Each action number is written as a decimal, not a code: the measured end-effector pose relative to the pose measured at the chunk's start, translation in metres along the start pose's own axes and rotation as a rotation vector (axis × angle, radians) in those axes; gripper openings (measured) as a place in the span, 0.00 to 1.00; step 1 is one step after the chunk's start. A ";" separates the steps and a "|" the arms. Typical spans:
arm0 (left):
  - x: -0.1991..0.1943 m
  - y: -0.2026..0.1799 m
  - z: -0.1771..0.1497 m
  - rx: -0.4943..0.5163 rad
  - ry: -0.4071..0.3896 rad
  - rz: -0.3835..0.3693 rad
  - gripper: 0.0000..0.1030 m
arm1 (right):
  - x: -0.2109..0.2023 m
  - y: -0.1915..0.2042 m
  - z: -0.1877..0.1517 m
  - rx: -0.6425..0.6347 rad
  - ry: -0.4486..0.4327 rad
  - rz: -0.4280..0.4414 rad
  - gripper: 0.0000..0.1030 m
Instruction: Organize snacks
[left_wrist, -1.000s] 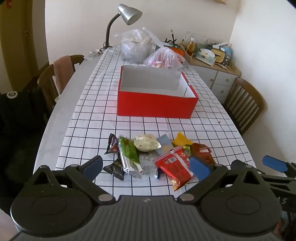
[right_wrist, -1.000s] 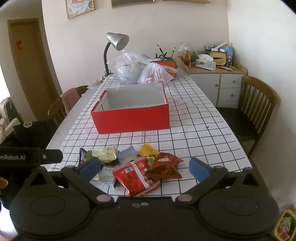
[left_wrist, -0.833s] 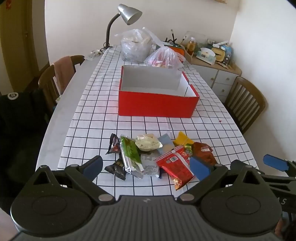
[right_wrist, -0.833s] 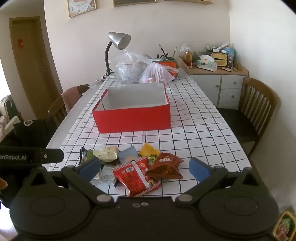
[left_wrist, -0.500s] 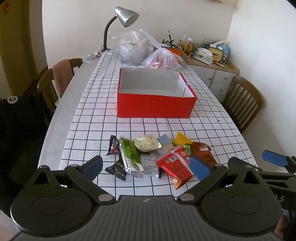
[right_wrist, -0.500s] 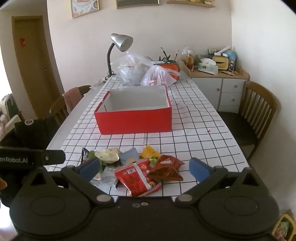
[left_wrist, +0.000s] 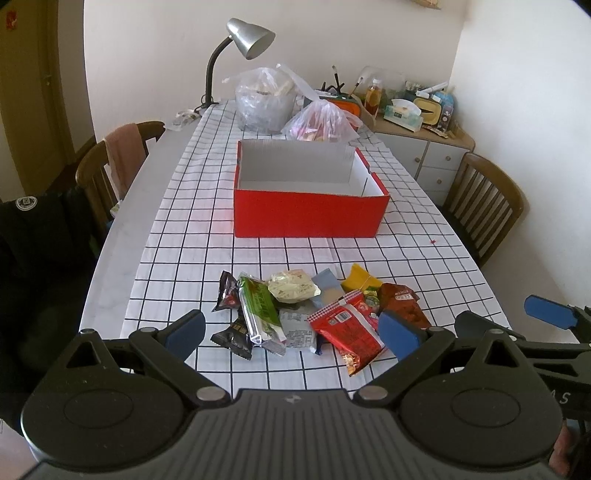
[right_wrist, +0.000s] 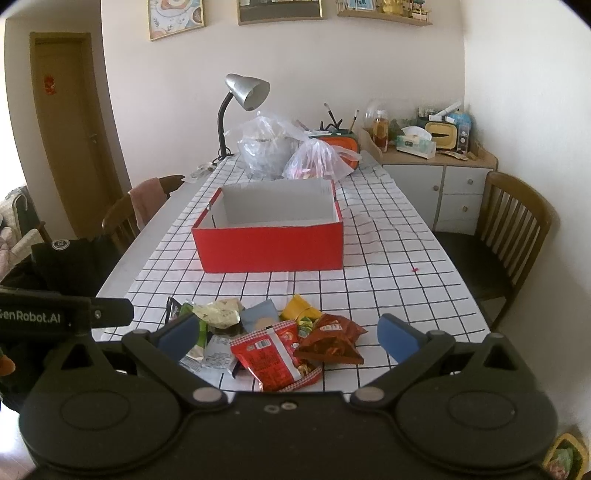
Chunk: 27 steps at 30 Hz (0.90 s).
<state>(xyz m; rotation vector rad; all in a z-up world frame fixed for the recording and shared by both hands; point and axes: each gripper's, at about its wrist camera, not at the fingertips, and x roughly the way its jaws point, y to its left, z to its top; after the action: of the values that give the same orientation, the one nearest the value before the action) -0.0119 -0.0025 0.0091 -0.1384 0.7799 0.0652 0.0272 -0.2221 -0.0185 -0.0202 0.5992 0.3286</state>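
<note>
Our left gripper (left_wrist: 291, 328): we hold it above the near table edge, blue pads wide apart, nothing between them.
Right gripper (left_wrist: 546, 312): we see one blue pad and black linkage at the right edge; its opening cannot be judged.
Snack pile (left_wrist: 314, 314): loose packets near us on the checked tablecloth (left_wrist: 184, 236).
Red packet (left_wrist: 347, 328): lies flat, just beside the brown packet (left_wrist: 402, 304).
Green bar (left_wrist: 260, 308): overlaps two dark wrappers.
Red box (left_wrist: 308, 212): open, white inside, well apart from the pile.
Far end: desk lamp (left_wrist: 243, 40) and two plastic bags (left_wrist: 266, 98).
</note>
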 end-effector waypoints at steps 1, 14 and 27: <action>-0.001 0.000 0.000 0.000 -0.003 0.001 0.98 | -0.001 0.000 0.000 -0.001 -0.002 -0.001 1.00; -0.003 -0.001 -0.004 0.006 0.001 0.003 0.98 | -0.002 0.001 -0.004 0.006 0.000 0.004 1.00; -0.004 -0.002 -0.005 0.012 0.000 0.000 0.98 | -0.003 0.000 -0.006 0.014 0.002 -0.002 1.00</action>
<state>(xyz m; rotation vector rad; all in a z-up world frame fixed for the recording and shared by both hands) -0.0182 -0.0057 0.0085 -0.1268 0.7803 0.0609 0.0216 -0.2238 -0.0218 -0.0070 0.6031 0.3228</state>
